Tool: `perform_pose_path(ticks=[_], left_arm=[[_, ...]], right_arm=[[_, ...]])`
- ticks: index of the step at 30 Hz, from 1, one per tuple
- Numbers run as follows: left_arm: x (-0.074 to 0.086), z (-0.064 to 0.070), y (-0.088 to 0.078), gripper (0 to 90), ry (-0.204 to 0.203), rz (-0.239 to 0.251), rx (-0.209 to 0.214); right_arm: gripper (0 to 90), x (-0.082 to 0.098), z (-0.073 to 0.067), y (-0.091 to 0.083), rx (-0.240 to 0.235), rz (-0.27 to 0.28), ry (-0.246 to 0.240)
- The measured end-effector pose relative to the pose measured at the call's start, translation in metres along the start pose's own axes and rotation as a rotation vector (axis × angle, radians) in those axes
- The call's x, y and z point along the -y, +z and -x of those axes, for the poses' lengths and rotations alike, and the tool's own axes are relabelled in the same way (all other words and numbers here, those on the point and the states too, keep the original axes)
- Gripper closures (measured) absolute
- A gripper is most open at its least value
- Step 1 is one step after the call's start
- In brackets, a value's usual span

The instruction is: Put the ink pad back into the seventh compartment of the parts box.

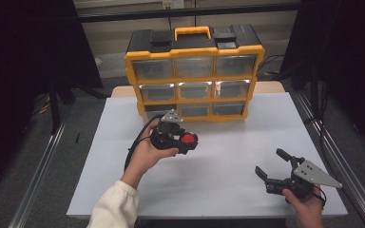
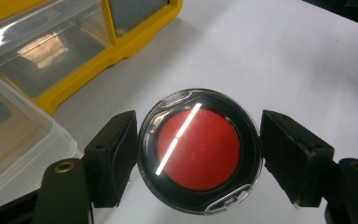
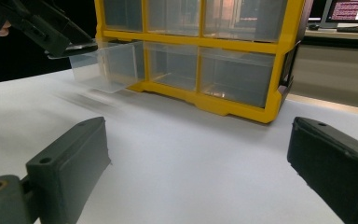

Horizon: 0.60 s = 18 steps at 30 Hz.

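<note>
Cream sleeve point(image 1: 114, 206), black grippers — grey plates

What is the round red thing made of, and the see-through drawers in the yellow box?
The round red thing looks like glossy plastic: a red disc in a black rim under a clear cover, which mirrors a bright strip of light. The drawers seem to be clear, shiny plastic; you can see through them and they glint. The yellow box looks like hard, smooth plastic.

i see the cabinet point(image 1: 195, 71) at the table's point(image 1: 228, 142) far edge; the disc point(image 1: 188, 139) sits before it, my right gripper point(image 1: 269, 165) nearer, rightward.
</note>
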<state>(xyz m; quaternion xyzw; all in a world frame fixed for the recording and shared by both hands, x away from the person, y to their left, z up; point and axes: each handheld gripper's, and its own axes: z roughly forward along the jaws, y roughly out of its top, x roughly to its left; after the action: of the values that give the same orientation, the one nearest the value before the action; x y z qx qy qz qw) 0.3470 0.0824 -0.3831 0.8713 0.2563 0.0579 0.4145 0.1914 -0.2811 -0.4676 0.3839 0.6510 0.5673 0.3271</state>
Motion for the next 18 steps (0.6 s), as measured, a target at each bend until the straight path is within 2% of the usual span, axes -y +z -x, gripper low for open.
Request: perform_pose_path(ticks=[5, 6, 18], left_arm=[[-0.0027, -0.0025, -0.0033, 29.3, 0.001, -0.011, -0.008], [-0.0027, -0.003, -0.0031, 29.3, -0.004, 0.001, -0.008], [-0.0066, -0.0081, -0.0066, 29.4, -0.007, 0.0, -0.022]], right_arm=[[4.9, 0.0001, 0.0001, 0.0002, 0.0, -0.001, 0.0], [4.8, 0.0001, 0.0001, 0.0002, 0.0, -0.001, 0.001], [4.8, 0.0002, 0.0001, 0.0002, 0.002, -0.003, 0.001]])
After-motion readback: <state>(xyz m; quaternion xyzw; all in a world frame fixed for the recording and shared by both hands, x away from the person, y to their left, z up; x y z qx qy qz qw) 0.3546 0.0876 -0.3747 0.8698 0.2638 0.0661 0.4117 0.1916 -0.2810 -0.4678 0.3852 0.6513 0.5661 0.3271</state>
